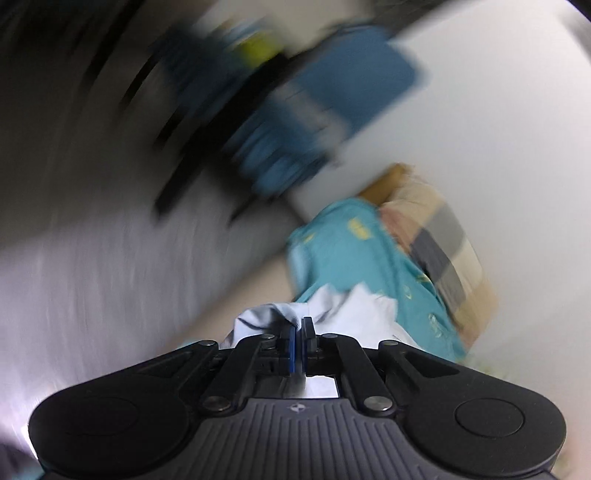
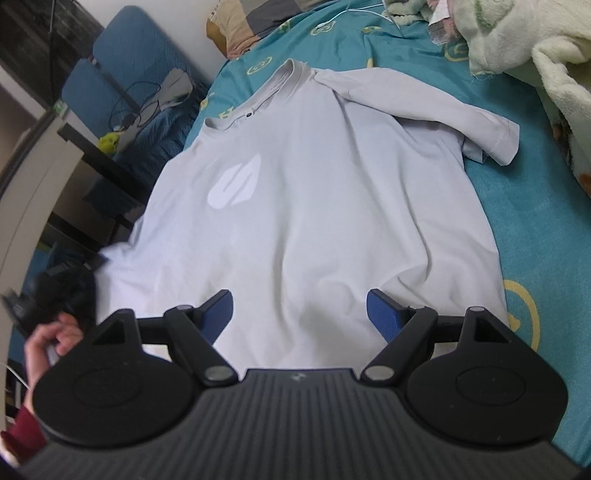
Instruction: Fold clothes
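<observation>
A pale grey T-shirt [image 2: 314, 206] with a white chest logo lies face up on a teal bedsheet [image 2: 524, 221]. Its right sleeve is folded in over the shoulder. My right gripper [image 2: 300, 310] is open and empty, its blue pads spread above the shirt's lower hem. My left gripper [image 1: 300, 332] is shut on a bunched edge of the same shirt [image 1: 332, 310]. The left wrist view is heavily blurred. In the right wrist view the left gripper [image 2: 55, 295] shows dark and blurred at the shirt's left edge, with a hand behind it.
A fluffy cream blanket [image 2: 535, 55] is piled at the bed's far right. A checked pillow [image 2: 251, 18] lies at the head of the bed. Blue chairs [image 2: 122, 74] with cables and a dark table [image 2: 103, 162] stand left of the bed.
</observation>
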A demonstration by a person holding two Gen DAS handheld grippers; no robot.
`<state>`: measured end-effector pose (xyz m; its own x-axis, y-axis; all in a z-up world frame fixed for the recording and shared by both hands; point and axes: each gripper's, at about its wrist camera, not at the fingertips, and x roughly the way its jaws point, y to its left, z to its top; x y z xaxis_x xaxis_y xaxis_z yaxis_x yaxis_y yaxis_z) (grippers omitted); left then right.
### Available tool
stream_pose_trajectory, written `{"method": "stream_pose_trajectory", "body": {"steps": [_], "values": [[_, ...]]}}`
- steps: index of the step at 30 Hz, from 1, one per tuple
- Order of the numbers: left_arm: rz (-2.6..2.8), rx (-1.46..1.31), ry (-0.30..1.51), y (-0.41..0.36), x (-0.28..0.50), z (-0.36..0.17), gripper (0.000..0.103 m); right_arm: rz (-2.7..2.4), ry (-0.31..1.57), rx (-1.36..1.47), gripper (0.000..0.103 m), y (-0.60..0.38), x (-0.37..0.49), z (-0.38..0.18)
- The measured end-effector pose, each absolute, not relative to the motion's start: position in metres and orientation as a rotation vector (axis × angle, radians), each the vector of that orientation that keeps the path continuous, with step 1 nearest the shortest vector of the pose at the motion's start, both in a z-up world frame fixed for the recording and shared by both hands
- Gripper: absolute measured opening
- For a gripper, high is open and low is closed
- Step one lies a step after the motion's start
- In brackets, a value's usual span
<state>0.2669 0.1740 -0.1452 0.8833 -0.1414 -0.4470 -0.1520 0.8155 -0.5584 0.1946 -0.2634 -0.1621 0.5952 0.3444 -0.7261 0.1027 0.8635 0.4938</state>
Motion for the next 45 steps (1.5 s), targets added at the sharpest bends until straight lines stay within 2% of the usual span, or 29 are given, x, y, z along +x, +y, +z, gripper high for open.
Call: {"method": "stream_pose_trajectory", "body": {"steps": [3, 5, 9, 12, 13, 17, 20, 25, 31, 36, 37, 38, 39, 41, 45], "values": [[-0.164, -0.346, 0.426, 0.122, 0.256, -0.116, 0.003, 0.150, 0.936, 0.522, 0.081, -0.263, 0.194, -0.162], [-0.300, -0.188, 0.452, 0.085, 0.248, -0.112, 0.003, 0.150, 0.938, 0.528, 0.081, -0.265, 0.194, -0.162], [-0.489, 0.069, 0.590, 0.022, 0.238, -0.141, 0.006, 0.142, 0.945, 0.548, 0.081, -0.268, 0.194, -0.164], [-0.513, 0.138, 0.687, 0.003, 0.242, -0.166, 0.010, 0.140, 0.946, 0.559, 0.081, -0.269, 0.194, -0.164], [-0.516, 0.134, 0.711, 0.003, 0.244, -0.171, 0.017, 0.140, 0.947, 0.560, 0.081, -0.269, 0.194, -0.164], [-0.510, 0.021, 0.766, 0.021, 0.248, -0.170, 0.042, 0.141, 0.960, 0.576, 0.081, -0.269, 0.194, -0.167], [-0.484, -0.214, 0.765, 0.059, 0.251, -0.158, 0.058, 0.145, 0.973, 0.599, 0.081, -0.271, 0.194, -0.169], [-0.247, -0.678, 0.723, 0.144, 0.260, -0.159, 0.067, 0.144, 0.977, 0.615, 0.081, -0.272, 0.194, -0.168], [-0.018, -0.895, 0.758, 0.201, 0.277, -0.189, 0.067, 0.144, 0.981, 0.626, 0.081, -0.271, 0.196, -0.169], [-0.034, -0.897, 0.767, 0.198, 0.293, -0.202, 0.063, 0.144, 0.992, 0.618, 0.081, -0.269, 0.198, -0.173], [-0.038, -0.884, 0.759, 0.195, 0.296, -0.203, 0.056, 0.143, 0.994, 0.616, 0.081, -0.269, 0.198, -0.173], [-0.042, -0.867, 0.751, 0.192, 0.298, -0.203, 0.043, 0.142, 0.996, 0.613, 0.081, -0.268, 0.198, -0.174], [-0.047, -0.848, 0.743, 0.190, 0.300, -0.203, 0.035, 0.141, 0.998, 0.611, 0.081, -0.268, 0.198, -0.175], [-0.047, -0.814, 0.726, 0.186, 0.299, -0.201, 0.009, 0.137, 1.000, 0.603, 0.081, -0.267, 0.199, -0.176], [-0.043, -0.777, 0.674, 0.187, 0.294, -0.189, 0.001, 0.133, 1.002, 0.583, 0.081, -0.266, 0.199, -0.177]]}}
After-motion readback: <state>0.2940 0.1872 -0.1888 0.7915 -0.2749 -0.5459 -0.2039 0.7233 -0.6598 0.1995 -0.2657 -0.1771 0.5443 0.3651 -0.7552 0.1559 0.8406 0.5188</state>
